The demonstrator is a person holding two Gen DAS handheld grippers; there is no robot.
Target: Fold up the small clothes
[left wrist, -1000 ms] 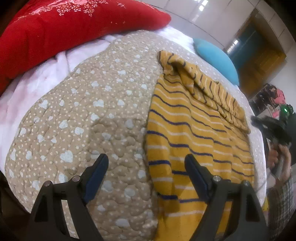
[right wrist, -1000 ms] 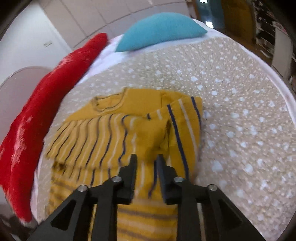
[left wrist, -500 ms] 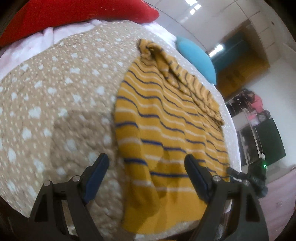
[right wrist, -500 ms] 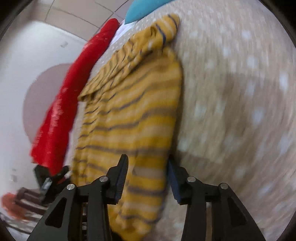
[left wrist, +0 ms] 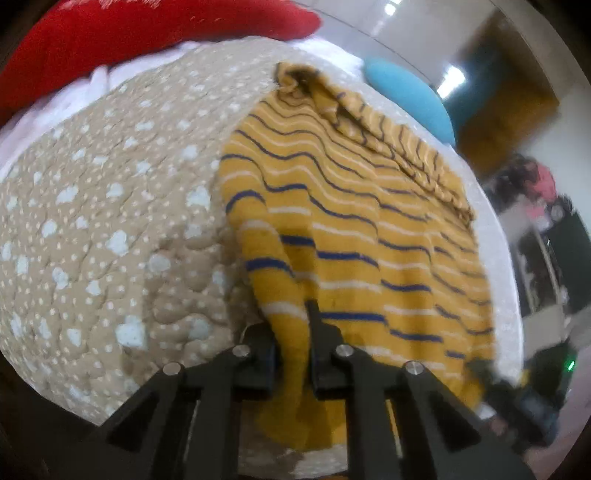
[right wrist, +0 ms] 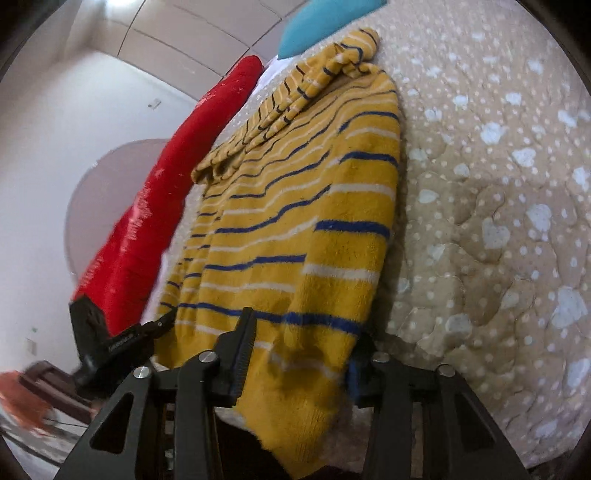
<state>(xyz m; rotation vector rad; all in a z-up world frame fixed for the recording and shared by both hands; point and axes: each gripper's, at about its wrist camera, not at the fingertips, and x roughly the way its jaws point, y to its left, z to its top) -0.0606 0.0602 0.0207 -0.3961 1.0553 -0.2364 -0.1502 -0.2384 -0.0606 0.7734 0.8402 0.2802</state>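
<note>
Both my tongs at the near hem of the yellow striped sweater (left wrist: 369, 236) on the bed.

The sweater lies flat on the beige spotted quilt (left wrist: 110, 221), a red pillow (left wrist: 147, 33) and a blue pillow (left wrist: 410, 99) beyond it. My left gripper (left wrist: 291, 332) is pressed together, pinching one hem corner. My right gripper (right wrist: 299, 347) is closing, the other corner between its fingers.

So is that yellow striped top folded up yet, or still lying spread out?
Mostly spread. The yellow striped top lies flat across the dotted quilt; only a strip along its far edge is folded over.
</note>
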